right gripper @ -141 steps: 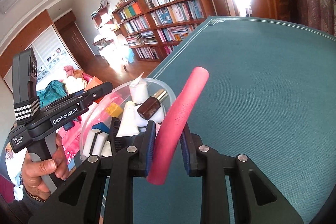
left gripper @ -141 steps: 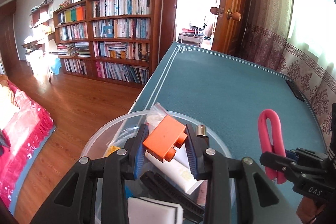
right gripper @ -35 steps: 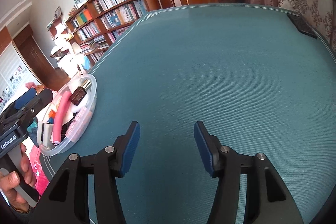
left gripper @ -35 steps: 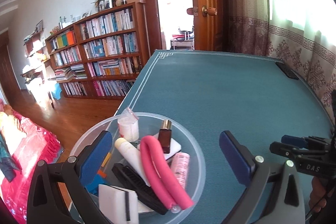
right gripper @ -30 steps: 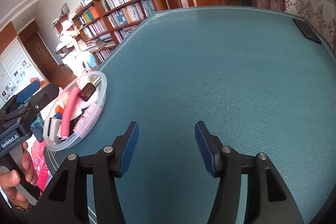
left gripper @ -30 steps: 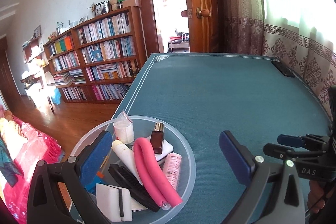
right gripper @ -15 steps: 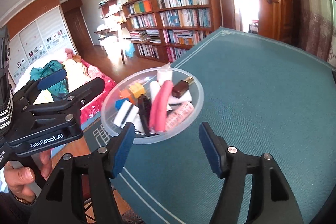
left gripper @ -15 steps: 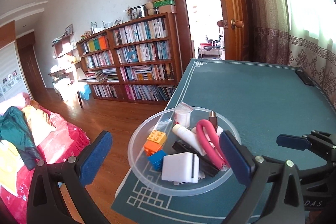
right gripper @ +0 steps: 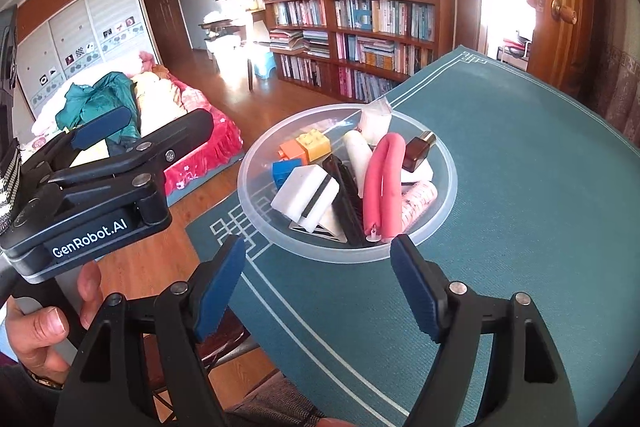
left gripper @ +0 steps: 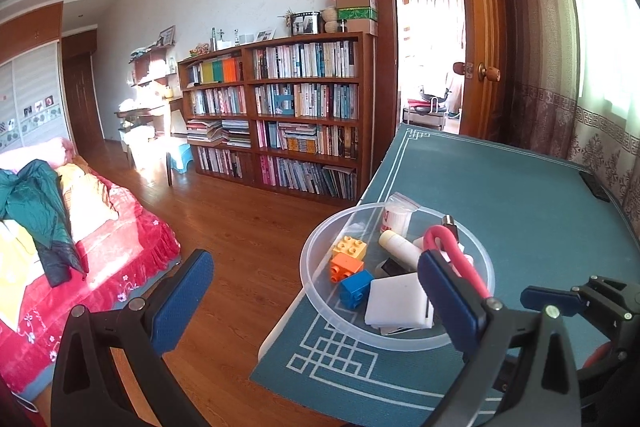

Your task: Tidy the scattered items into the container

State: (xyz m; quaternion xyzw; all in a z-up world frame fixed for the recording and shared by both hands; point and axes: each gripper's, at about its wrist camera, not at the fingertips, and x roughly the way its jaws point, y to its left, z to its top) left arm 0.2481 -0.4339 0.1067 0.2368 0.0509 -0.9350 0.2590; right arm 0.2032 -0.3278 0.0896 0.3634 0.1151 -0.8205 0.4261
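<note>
Two tools, both empty w/ jaws spread wide. Left wrist view: left tool [left gripper: 316,291] hangs off the bench corner, one blue pad over the wood floor [left gripper: 224,227], the other overlapping the near right part of the clear plastic bowl [left gripper: 316,291]. Bowl sits on the teal bench [left gripper: 520,195] near its front-left corner, by the white key-pattern border. Inside: yellow brick [left gripper: 350,247], orange brick [left gripper: 345,265] and blue brick [left gripper: 355,287] clustered at the left, white sponge block [left gripper: 396,301] at the front, white tube [left gripper: 400,247], small plastic bag [left gripper: 398,215] at the far rim, pink foam roller [left gripper: 456,259] partly behind the pad. Right tool's tip [left gripper: 560,301] shows at lower right, apart from the bowl. Bookshelf [left gripper: 288,115] and a red-covered bed [left gripper: 80,227] in the bkgd. Right wrist view: right tool [right gripper: 320,287] held above the bench, just short of the bowl's [right gripper: 444,203] near rim, pads apart, nothing between them. Roller [right gripper: 382,183] lies folded in the middle of the bowl, black comb [right gripper: 346,191] beside it, brown bottle [right gripper: 416,151] at the right, pink patterned tube [right gripper: 418,199] along the right wall, sponge block [right gripper: 306,193] front-left, bricks behind it. Left tool body [right gripper: 104,179] at left, gripped by a hand [right gripper: 44,331]; its jaws also apart, over the floor side.
</note>
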